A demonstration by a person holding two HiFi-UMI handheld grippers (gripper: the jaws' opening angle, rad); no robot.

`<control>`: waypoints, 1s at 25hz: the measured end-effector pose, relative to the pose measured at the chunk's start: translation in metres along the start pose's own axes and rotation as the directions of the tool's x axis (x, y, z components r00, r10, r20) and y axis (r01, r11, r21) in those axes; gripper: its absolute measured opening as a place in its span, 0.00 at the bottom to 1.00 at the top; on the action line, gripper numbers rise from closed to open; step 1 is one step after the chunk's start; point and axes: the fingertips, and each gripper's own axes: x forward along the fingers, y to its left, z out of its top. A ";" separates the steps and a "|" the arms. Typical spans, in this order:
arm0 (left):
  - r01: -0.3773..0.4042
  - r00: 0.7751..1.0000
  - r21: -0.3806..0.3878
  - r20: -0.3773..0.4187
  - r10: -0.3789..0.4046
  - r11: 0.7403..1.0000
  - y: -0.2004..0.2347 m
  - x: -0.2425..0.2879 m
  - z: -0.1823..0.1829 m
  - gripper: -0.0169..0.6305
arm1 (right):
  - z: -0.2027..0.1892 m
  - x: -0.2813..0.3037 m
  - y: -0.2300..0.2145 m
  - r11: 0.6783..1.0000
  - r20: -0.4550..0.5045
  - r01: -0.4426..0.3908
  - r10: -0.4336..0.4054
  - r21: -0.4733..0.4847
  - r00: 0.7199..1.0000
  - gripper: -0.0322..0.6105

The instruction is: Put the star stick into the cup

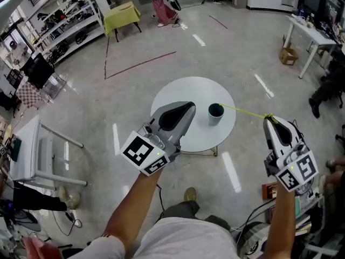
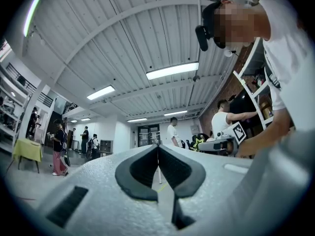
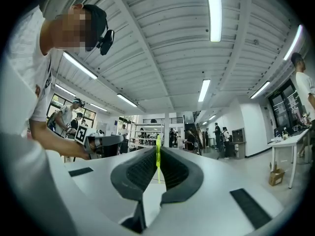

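left gripper nearest the lens, raised on the wearer's left forearm. its jaws are pressed together with nothing between them (the left gripper view shows the pads meeting along one seam). in the head view its body hides the near-left part of the round white table. at far left stand a white cart and wall shelves. a yellow-green covered table and red tape lines on the floor lie well beyond the round table. the dark cup stands upright on the table's right part, just beside the left gripper's tip but apart from it. the star stick runs as a thin yellow-green line from the cup's rim rightward, past the table edge, to the right gripper. that gripper's jaws pinch the star stick edge-on. whether the far tip sits inside the cup or only over its rim cannot be told. bare floor surrounds the table. a white side table and a cardboard box stand well apart at upper right.
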 end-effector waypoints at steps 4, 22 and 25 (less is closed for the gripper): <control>0.008 1.000 -0.013 -0.001 -0.008 1.000 0.039 0.009 -0.017 0.05 | -0.028 0.035 -0.012 1.000 -0.073 0.019 -0.019 -0.004 0.997 0.09; 0.040 0.999 -0.073 -0.032 -0.043 0.997 0.112 0.052 -0.067 0.05 | -0.108 0.125 -0.053 0.999 -0.322 -0.030 0.023 -0.017 0.946 0.09; 0.019 0.999 -0.081 -0.040 -0.022 0.997 0.115 0.055 -0.073 0.05 | -0.121 0.133 -0.059 0.998 -0.358 -0.059 0.052 -0.008 0.932 0.08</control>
